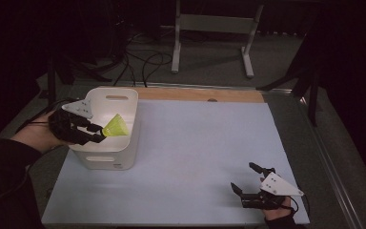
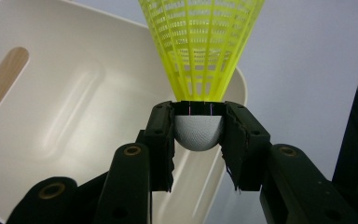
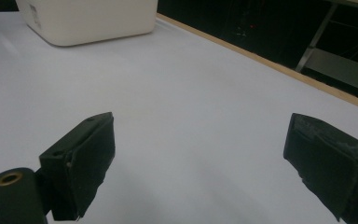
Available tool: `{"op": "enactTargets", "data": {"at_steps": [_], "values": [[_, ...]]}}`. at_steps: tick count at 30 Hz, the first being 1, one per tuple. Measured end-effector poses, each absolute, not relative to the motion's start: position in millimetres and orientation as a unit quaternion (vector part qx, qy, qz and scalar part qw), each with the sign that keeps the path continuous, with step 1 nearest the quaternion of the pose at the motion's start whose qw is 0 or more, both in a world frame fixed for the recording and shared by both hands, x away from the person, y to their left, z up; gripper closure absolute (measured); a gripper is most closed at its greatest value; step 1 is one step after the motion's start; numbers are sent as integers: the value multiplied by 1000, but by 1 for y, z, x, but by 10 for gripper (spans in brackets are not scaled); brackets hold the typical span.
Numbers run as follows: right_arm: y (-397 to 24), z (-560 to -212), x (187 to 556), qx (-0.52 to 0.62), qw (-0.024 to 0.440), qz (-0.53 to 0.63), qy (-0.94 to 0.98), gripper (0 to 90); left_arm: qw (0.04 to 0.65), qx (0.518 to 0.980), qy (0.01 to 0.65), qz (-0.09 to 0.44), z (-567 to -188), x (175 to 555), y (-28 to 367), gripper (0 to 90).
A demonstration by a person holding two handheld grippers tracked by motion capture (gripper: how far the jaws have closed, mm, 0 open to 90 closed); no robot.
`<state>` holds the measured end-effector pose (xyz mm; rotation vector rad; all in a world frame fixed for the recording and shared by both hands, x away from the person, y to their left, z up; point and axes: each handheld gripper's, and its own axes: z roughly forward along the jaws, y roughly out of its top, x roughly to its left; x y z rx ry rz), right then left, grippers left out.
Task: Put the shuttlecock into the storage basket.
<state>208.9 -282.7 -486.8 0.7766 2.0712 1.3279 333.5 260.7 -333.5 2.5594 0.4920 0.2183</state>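
Basically, the worktop (image 1: 195,157) carries a white bin (image 1: 112,160) at its left. Left gripper (image 1: 100,133) holds a yellow shuttlecock (image 2: 200,46) over the bin, probably above its inside, fingers (image 2: 161,140) clamped on the rounded cork. Light, flimsy skirt; cork is the right hold. Right gripper (image 1: 248,179) idles, fingers (image 3: 86,158) wide apart, empty.

At the left of the high view, the left gripper (image 1: 97,133) is black, topped by a grey three-cornered plate; a dark sleeve covers the forearm at lower left, and a thin black cable trails from it. The right gripper (image 1: 246,179), at lower right, is black with the same plate, dotted with small holes. In the gripper views, matte black jaws show brass-ringed pivot holes and frayed pads.
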Motion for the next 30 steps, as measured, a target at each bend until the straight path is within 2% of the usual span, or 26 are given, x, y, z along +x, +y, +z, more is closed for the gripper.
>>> {"op": "enactTargets", "data": {"at_steps": [5, 30], "values": [[-283, -487, 209, 289, 277, 495, 771, 87, 260, 943, 187, 92, -340, 334, 262, 648], [-282, -487, 209, 289, 278, 494, 771, 87, 217, 952, 207, 53, -370, 345, 264, 645]]}}
